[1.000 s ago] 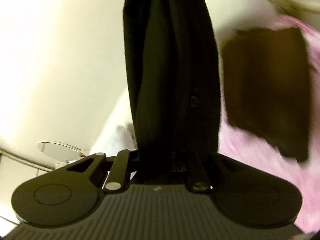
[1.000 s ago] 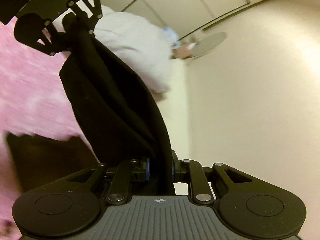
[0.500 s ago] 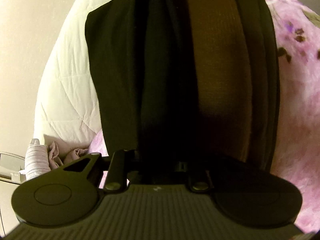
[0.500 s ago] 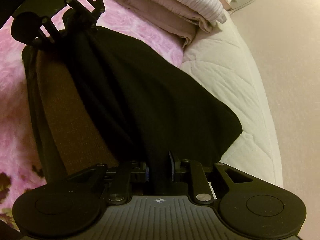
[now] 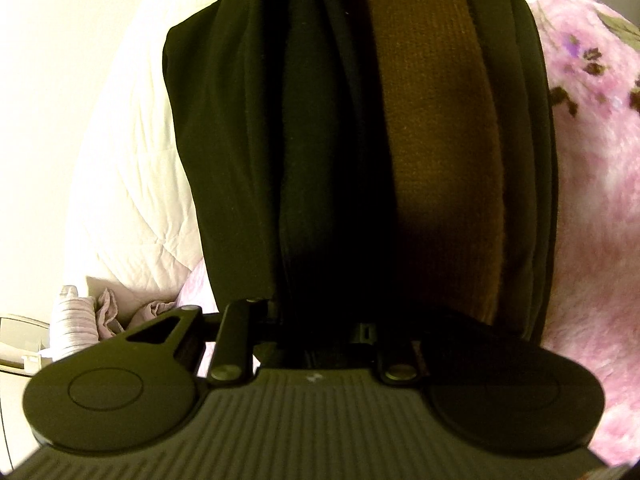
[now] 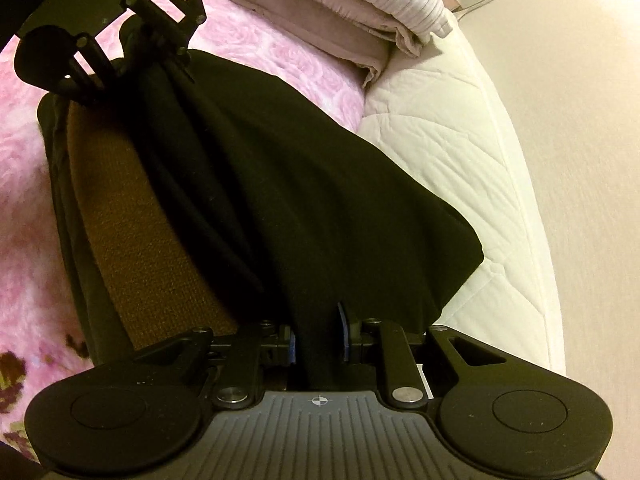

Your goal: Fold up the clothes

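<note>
I see a bed with a quilted white mattress (image 6: 460, 152), its edge at right. A pink flowered blanket (image 6: 304, 64) covers it. Dark folded clothes (image 6: 304, 200) lie on the blanket. A stack of pale linens (image 6: 344, 4) rests at the far end.

The bed (image 6: 472, 152) has a blanket (image 6: 280, 60) spread on it. A garment (image 6: 312, 184) lies on the blanket, and its right part hangs over the bed's right edge. Another cloth (image 6: 132, 216) lies under its left side, maybe folded. A pile of folded clothes (image 6: 340, 4) sits far away, behind the garment. The left gripper (image 6: 160, 52) is at the garment's far end, the right gripper (image 6: 318, 344) at its near end.
</note>
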The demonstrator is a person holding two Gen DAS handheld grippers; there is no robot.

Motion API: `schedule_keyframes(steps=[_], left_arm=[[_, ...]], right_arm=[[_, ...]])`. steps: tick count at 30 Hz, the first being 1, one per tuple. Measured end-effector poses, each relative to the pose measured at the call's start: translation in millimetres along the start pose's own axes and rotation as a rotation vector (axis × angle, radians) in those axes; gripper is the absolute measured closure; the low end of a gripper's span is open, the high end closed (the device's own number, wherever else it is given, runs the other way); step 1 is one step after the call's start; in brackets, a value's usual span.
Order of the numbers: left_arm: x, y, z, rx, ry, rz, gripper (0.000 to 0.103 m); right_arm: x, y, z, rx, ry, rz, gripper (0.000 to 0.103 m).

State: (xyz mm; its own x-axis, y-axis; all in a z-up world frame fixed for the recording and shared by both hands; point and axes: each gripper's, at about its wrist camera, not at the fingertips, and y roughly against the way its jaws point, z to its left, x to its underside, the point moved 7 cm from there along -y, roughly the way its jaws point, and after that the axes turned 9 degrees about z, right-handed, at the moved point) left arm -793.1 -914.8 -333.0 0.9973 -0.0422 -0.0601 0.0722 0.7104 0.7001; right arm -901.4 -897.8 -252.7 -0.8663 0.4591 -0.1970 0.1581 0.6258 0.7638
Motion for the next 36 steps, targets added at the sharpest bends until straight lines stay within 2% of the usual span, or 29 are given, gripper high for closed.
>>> schedule_keyframes(steps=[7,12,18,24,29,31,36], left_arm=[[13,-2,7,-0.018,0.009,-0.035,0.085],[31,10,26,-0.081,0.047,-0.077,0.087],[46,18,4,-0.094,0.045,-0.076,0.088],[52,34,7,-0.153,0.054,-0.079,0.089],[52,10,-18,-0.121,-0.039,-0.062,0.085],[57,10,-14,-0.123,-0.026,-0.067,0.083],[71,8,-13,-0.14,-0.047,-0.085,0.076]], right_arm=[[-6,-3,-3,0.02,-0.003,-0.001,0.086],[-9,29,-13,0.038,-0.04,-0.052,0.086],[3,45,20,0.039,-0.027,-0.058,0.086],[7,59,15,0.083,-0.054,-0.084,0.086],[29,24,46,0.044,0.046,-0.002,0.086],[28,24,42,0.039,0.014,-0.005,0.086],[30,27,48,0.052,0.042,-0.021,0.085]])
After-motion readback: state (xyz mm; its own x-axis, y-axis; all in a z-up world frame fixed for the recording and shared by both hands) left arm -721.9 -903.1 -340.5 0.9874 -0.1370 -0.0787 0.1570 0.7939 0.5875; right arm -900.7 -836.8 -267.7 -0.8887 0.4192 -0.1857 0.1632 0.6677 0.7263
